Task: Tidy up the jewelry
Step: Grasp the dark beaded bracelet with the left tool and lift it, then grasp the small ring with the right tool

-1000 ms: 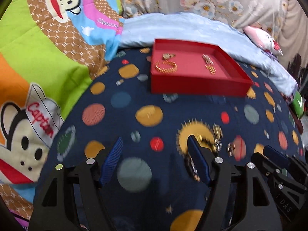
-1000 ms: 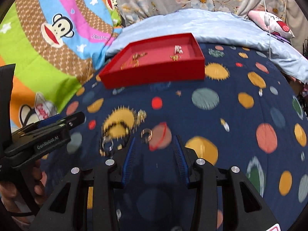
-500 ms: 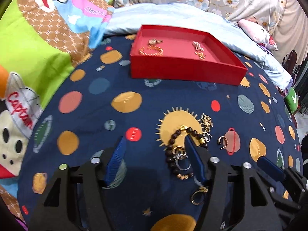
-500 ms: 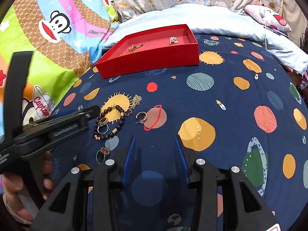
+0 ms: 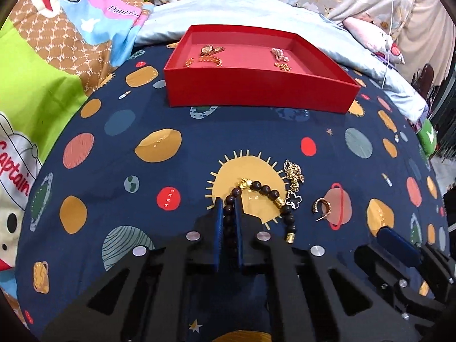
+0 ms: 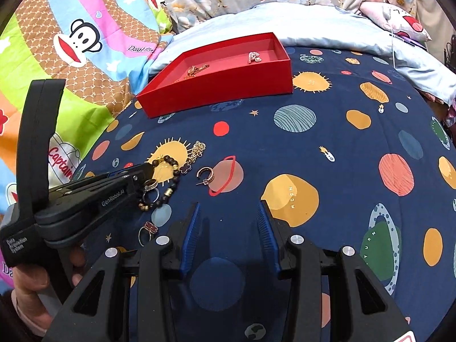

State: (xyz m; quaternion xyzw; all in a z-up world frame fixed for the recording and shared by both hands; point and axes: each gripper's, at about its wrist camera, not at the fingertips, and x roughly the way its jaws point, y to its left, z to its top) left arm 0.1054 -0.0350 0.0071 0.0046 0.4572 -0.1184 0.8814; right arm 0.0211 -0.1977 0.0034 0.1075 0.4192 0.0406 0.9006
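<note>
The left claw (image 5: 227,203) pinches the bead bracelet (image 5: 263,191); lift slowly toward the red box (image 5: 256,91) ahead, while the right claw (image 6: 228,213) waits wide open, holding nothing.

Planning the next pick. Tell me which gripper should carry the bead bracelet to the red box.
Left. The left gripper is shut on the bead bracelet; the right gripper is open and empty beside the pile.

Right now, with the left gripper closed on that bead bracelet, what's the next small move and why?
Probably lift the left gripper straight up a little. Its fingers look shut on the bead bracelet, which lies on the bedspread beside the gold chain, with a ring inside its loop. A slow lift should free it before carrying it to the red tray.
</note>
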